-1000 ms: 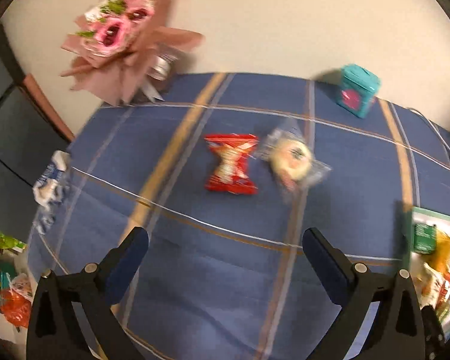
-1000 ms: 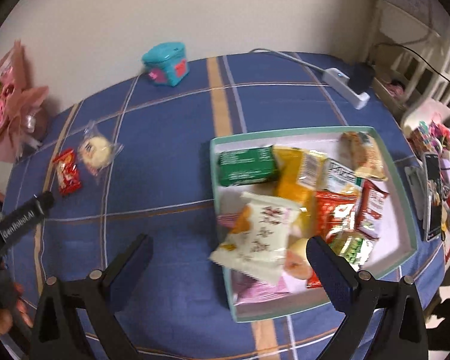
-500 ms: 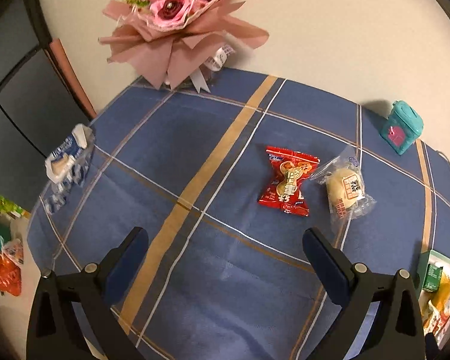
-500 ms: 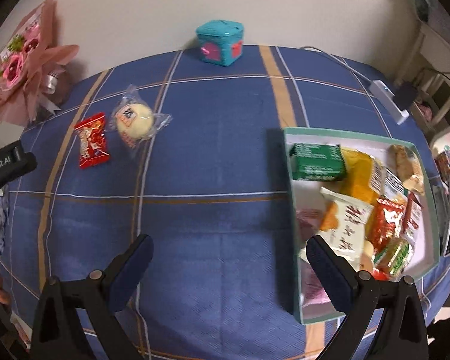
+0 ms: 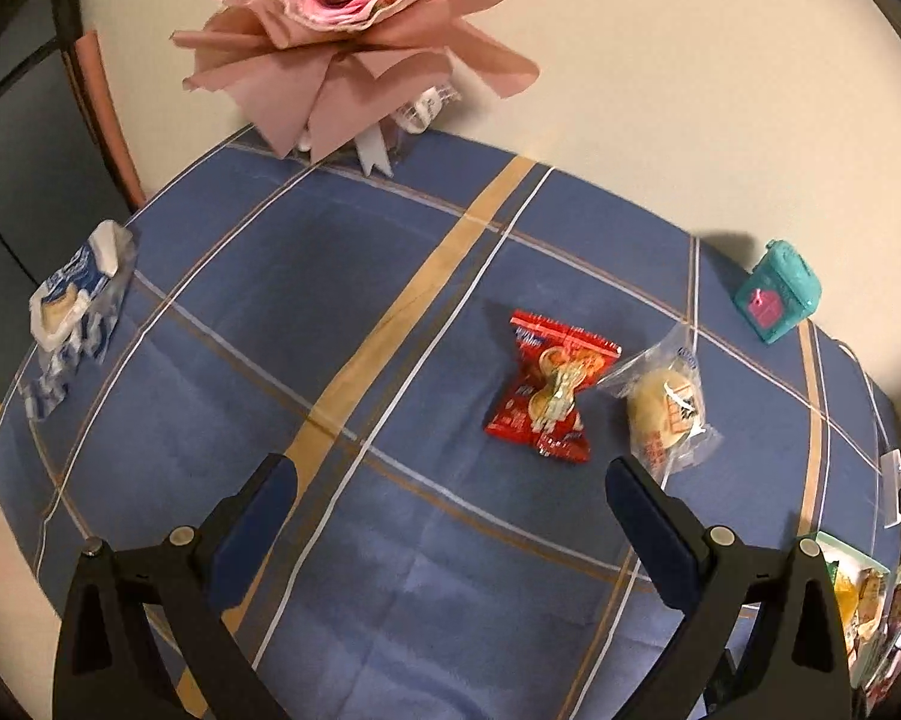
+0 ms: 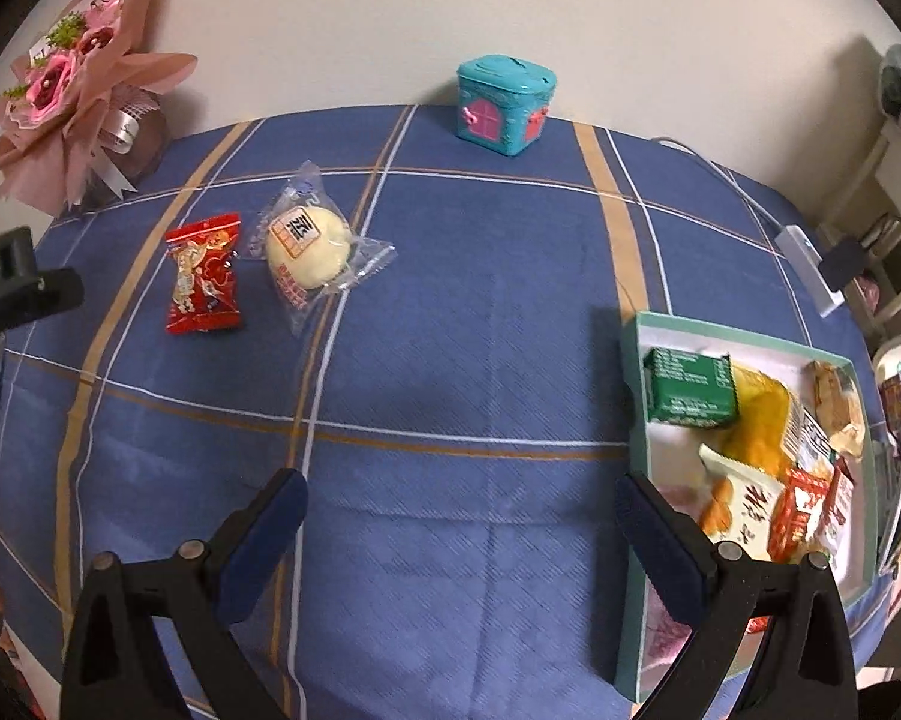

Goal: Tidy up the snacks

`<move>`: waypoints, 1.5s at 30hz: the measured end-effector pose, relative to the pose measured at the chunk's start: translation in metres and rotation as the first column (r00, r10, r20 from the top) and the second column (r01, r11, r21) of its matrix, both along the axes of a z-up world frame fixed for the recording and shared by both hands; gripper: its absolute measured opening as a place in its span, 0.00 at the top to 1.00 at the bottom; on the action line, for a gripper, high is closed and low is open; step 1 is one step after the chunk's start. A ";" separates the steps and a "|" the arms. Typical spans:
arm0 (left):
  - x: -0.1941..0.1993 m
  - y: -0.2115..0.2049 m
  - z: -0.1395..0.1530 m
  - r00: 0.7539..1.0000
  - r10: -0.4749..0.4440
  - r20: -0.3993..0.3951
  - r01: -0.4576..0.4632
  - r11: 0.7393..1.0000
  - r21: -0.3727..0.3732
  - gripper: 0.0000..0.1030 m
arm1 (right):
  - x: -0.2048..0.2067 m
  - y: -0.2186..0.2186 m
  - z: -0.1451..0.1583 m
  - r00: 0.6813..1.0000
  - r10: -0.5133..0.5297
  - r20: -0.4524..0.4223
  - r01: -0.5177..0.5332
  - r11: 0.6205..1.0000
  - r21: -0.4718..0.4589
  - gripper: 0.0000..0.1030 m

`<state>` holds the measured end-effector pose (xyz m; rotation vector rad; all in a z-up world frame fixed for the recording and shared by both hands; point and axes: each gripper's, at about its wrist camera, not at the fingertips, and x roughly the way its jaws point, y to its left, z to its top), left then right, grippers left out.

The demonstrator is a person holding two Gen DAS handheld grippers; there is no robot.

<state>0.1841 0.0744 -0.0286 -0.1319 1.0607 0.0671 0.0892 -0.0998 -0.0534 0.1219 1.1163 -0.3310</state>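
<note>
A red snack packet [image 5: 549, 387] [image 6: 203, 273] and a clear-wrapped pale bun [image 5: 666, 405] [image 6: 312, 246] lie side by side on the blue plaid tablecloth. A green-rimmed tray [image 6: 633, 372] at the right holds several snack packs, among them a green packet [image 6: 687, 387]; only its corner [image 5: 822, 540] shows in the left wrist view. My left gripper [image 5: 447, 510] hangs open above the cloth, short of the red packet, nothing between its fingers. My right gripper [image 6: 459, 513] is open and empty over the cloth, its right finger [image 6: 660, 546] by the tray's left wall.
A pink flower bouquet [image 5: 342, 18] [image 6: 72, 90] leans at the wall. A teal toy house box [image 5: 777, 291] [image 6: 504, 105] stands at the back edge. A blue-white tissue pack [image 5: 72, 312] lies at the left edge. A white power strip [image 6: 810, 267] lies at the right.
Both views have swung left. The left view now shows more of the bouquet and the tissue pack, and the red packet and bun sit further right. The tray has slid to the right view's edge.
</note>
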 end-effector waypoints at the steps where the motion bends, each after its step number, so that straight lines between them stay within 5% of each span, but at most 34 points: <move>1: 0.002 -0.001 0.000 1.000 -0.008 0.008 0.008 1.000 -0.001 0.01 | 0.002 0.001 0.000 1.000 0.003 0.002 -0.003 1.000 0.000 0.00; 20: 0.032 -0.009 -0.008 0.987 -0.044 0.152 0.064 0.989 -0.131 0.00 | 0.046 -0.015 -0.009 0.998 -0.015 0.059 0.013 0.999 0.031 0.00; 35: 0.059 -0.003 -0.055 0.998 -0.048 0.050 0.053 0.993 -0.102 0.01 | 0.109 0.022 -0.035 0.974 0.166 0.157 -0.158 0.985 -0.062 0.00; 45: 0.077 -0.008 -0.078 0.996 -0.092 0.011 0.093 0.980 -0.178 0.02 | 0.144 0.041 -0.053 0.947 0.278 0.160 -0.257 0.956 -0.138 0.00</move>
